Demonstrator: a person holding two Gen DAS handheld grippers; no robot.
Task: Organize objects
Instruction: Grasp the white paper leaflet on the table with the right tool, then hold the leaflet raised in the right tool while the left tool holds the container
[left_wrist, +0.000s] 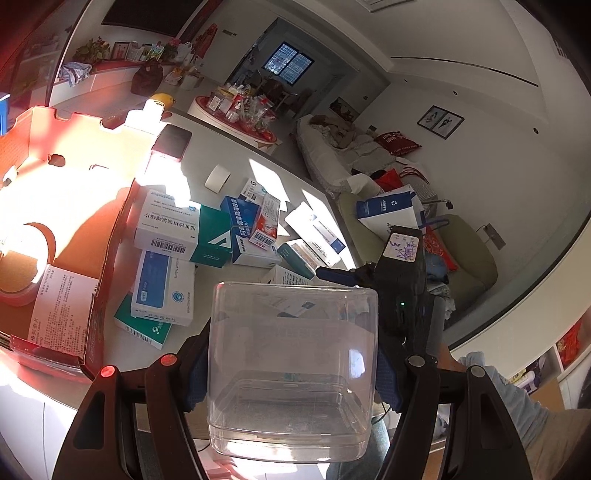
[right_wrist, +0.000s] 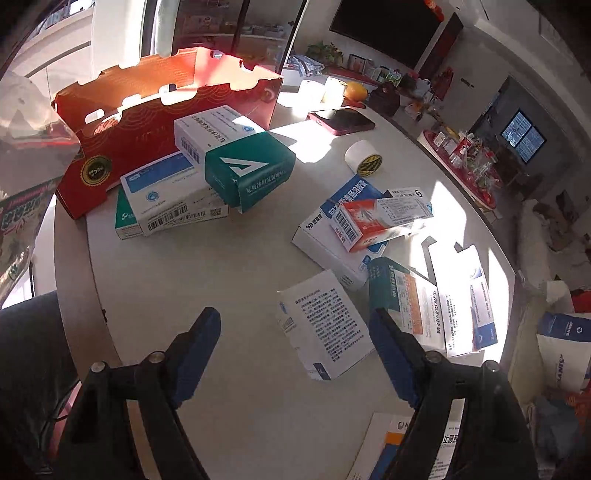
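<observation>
1. A red cardboard box (right_wrist: 122, 147) stood at the left of the bench (right_wrist: 221, 295), with medicine boxes (right_wrist: 207, 173) piled beside it.
2. The left gripper (left_wrist: 291, 369) pinched a clear plastic container (left_wrist: 291, 369), upright, above the bench edge.
3. Only the right view showed the right gripper (right_wrist: 295, 332), fingers spread over a white leaflet-printed box (right_wrist: 325, 325).

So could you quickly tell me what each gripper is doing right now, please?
Left gripper: shut on the clear box.
Right gripper: open, holding nothing.
</observation>
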